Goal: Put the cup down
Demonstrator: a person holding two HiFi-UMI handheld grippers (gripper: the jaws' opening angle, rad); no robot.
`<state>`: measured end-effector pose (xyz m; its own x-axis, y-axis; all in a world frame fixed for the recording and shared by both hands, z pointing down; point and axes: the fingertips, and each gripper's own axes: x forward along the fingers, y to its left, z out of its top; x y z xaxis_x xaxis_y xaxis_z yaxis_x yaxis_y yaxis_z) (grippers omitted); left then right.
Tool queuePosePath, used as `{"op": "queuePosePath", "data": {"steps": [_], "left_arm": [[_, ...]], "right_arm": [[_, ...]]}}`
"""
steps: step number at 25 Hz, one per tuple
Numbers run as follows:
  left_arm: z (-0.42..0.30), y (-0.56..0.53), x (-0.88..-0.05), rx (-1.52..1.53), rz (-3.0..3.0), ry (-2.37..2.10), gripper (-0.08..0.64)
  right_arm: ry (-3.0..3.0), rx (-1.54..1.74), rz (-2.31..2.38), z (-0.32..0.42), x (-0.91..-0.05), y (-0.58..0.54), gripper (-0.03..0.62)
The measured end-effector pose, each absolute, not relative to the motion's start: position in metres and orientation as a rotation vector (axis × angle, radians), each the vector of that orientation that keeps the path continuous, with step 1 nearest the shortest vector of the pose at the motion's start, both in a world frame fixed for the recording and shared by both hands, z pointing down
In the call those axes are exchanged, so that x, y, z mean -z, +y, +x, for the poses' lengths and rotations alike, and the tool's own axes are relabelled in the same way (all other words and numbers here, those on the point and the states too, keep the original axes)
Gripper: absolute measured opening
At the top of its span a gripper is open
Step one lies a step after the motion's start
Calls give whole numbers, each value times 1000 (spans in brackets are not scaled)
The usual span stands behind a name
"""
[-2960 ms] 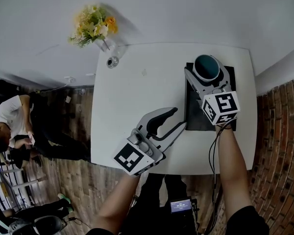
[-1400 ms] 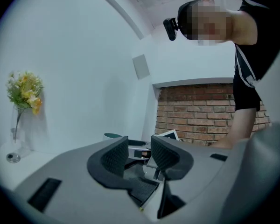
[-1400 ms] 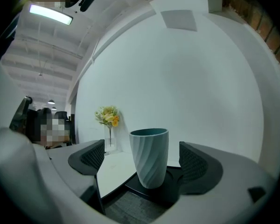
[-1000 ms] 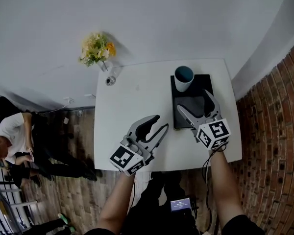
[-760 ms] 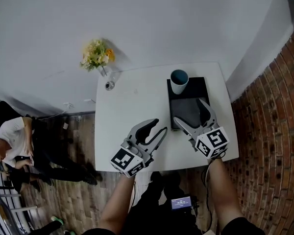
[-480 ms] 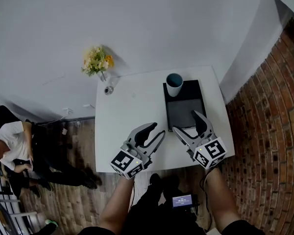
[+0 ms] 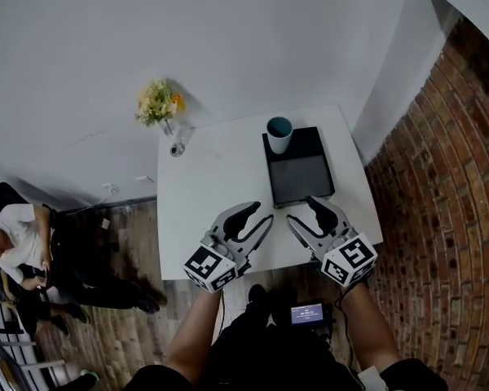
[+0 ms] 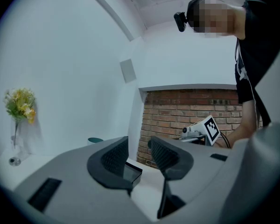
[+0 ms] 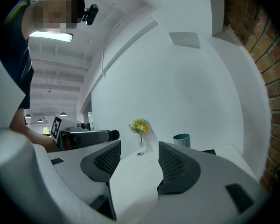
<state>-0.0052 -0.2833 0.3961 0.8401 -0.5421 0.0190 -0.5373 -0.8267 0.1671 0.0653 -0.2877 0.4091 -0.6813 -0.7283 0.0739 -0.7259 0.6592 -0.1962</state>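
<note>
A teal cup (image 7: 279, 133) stands upright on the far left corner of a black tray (image 7: 300, 177) on the white table (image 7: 212, 177). Nothing touches it. My right gripper (image 7: 303, 212) hovers at the table's front edge, just in front of the tray. Its jaws are closing with nothing between them. My left gripper (image 7: 261, 213) hangs beside it to the left, open and empty. The right gripper view shows the cup (image 9: 181, 140) far beyond the jaws. In the left gripper view only the cup's rim (image 8: 95, 140) peeks over the left finger (image 8: 113, 160).
A small glass vase of yellow flowers (image 7: 159, 104) stands at the table's far left corner. A brick wall (image 7: 440, 177) runs along the right. A person (image 7: 16, 235) sits on the floor at the left.
The right gripper let go of the cup, pulled back from the tray to the table's front edge, and its jaws narrowed. The cup stays on the tray. The left gripper barely moved.
</note>
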Motion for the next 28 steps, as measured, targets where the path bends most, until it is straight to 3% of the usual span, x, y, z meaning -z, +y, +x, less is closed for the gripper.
{"op": "queuePosePath", "data": {"steps": [5,19,28], "left_arm": [[-2,-275,-389,37,2875,-813,156],[19,-235,-386,28,2893,-713,156],[8,-225,-392,10,2874,-771,137]], "right_arm": [[2853,314,-1274,68,-396,-274,240],[2807,347,-1367,80,-394,-236,75],[2806,305,-1406,84,-392,-231,34]]}}
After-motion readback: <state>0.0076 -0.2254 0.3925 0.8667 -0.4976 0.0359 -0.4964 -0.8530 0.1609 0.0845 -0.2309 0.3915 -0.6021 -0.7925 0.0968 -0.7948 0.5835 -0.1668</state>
